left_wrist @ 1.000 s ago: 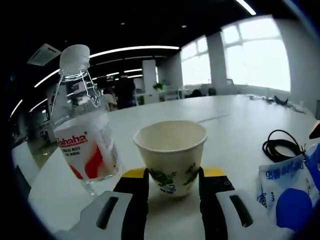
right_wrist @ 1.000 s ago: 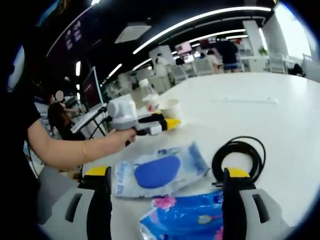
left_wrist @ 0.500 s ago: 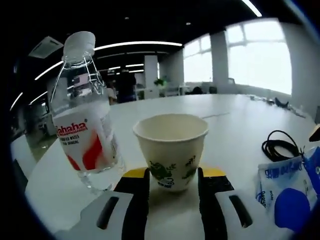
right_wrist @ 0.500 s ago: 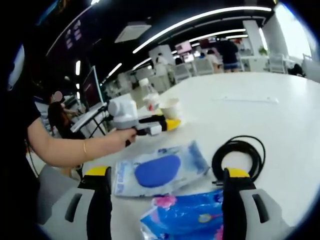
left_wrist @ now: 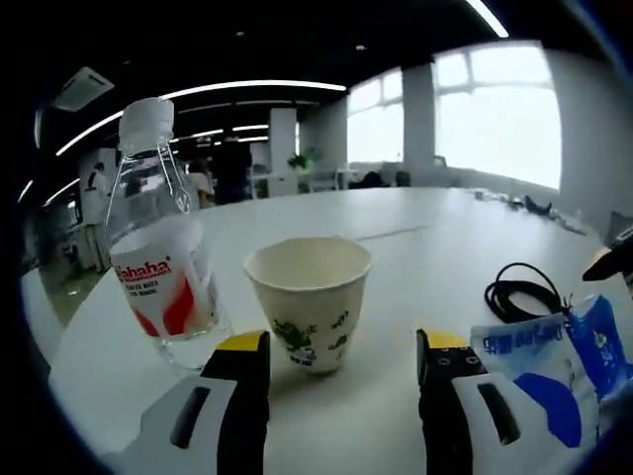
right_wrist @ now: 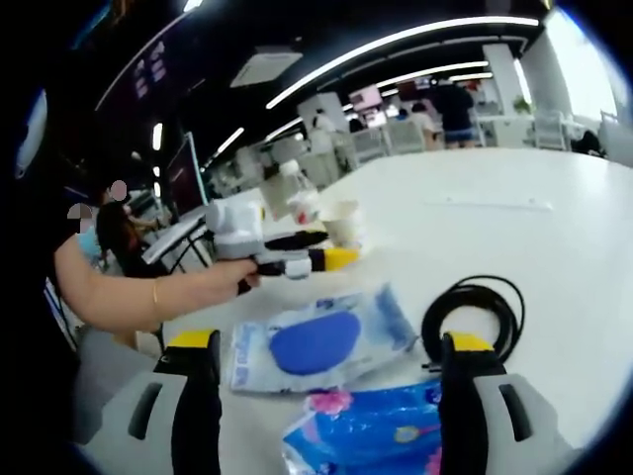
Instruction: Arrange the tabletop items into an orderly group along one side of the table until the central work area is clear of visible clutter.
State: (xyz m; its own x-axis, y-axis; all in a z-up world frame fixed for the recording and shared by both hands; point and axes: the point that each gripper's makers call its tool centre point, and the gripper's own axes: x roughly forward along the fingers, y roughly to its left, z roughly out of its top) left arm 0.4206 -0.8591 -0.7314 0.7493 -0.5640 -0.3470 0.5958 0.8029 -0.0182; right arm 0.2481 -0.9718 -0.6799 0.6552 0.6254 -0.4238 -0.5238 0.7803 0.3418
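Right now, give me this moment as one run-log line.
left tool: open, cup released beside bottle | right tool: open, above pouches | cable: unmoved

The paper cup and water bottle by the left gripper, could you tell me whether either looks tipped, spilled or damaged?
Nothing stands out: the paper cup and the capped water bottle both stand upright on the table, side by side, with no spill around them.

Yellow-tipped black gripper (left_wrist: 341, 351); gold bracelet (right_wrist: 153, 294)
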